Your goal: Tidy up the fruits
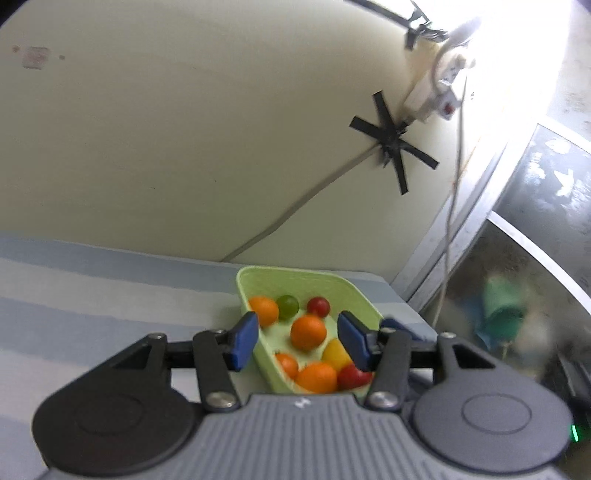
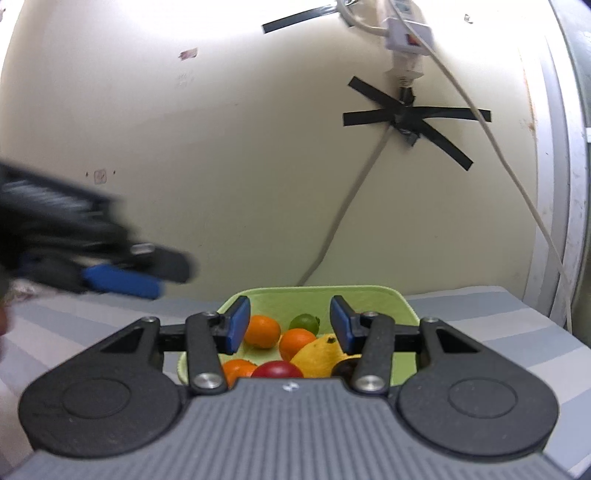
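Fruit is lying together in a pale green tray (image 1: 364,299), which is sitting on a worktop covered with a blue and white striped cloth (image 1: 92,295), close to the back edge where the cream wall (image 1: 184,147) begins and toward the right-hand corner. In the left wrist view the tray is holding several oranges (image 1: 308,332), a green lime (image 1: 287,305), two red fruits (image 1: 318,305) and a yellow fruit (image 1: 334,352); the right wrist view is showing the same mix, with a yellow lemon-like fruit (image 2: 319,352) leaning against an orange (image 2: 297,341) and a red one (image 2: 277,369) at the near rim.

The left hand-held gripper (image 1: 298,341) is hovering over the near part of the tray with its blue pads (image 1: 245,332) spread wide and nothing between them. The right hand-held gripper (image 2: 290,325) is likewise standing open and empty above the tray (image 2: 406,317), its pads (image 2: 238,325) framing the fruit below. At the left of the right wrist view, the left hand-held gripper (image 2: 122,282) is appearing blurred above the cloth, well left of the tray.

On the wall, a grey cable (image 2: 343,206) is running up to a cross of black tape (image 2: 406,114) and a white power strip (image 2: 404,33).
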`<state>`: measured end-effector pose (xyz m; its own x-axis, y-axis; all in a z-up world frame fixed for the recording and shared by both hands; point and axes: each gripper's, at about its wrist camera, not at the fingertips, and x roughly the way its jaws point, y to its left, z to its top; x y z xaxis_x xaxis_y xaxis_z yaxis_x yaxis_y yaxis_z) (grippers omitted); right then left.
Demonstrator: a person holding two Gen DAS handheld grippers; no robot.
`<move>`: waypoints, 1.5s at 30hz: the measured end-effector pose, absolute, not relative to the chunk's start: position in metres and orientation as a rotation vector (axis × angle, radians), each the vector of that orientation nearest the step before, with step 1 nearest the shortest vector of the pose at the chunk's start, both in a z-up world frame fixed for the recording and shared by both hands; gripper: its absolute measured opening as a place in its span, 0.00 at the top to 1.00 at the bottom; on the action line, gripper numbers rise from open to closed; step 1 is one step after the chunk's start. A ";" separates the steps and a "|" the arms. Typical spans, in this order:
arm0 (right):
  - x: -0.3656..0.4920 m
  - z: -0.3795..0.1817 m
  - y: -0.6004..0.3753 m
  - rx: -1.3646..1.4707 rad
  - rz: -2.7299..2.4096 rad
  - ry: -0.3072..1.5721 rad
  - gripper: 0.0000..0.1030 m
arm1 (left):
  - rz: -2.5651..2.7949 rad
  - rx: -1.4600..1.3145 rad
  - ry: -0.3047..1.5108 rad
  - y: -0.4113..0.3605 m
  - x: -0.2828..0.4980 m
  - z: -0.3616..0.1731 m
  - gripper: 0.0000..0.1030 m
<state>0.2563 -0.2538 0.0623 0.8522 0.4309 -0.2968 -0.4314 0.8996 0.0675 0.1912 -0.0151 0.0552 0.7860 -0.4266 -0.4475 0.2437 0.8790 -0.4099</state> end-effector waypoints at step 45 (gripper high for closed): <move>0.166 0.045 -0.226 -0.012 0.744 0.508 0.51 | -0.190 -0.158 0.547 0.038 0.036 -0.006 0.52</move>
<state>0.1655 -0.2255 0.0453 0.6208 0.6448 -0.4459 -0.6504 0.7412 0.1663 0.0356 0.0380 -0.0056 0.8373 -0.2207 -0.5003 0.1366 0.9704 -0.1994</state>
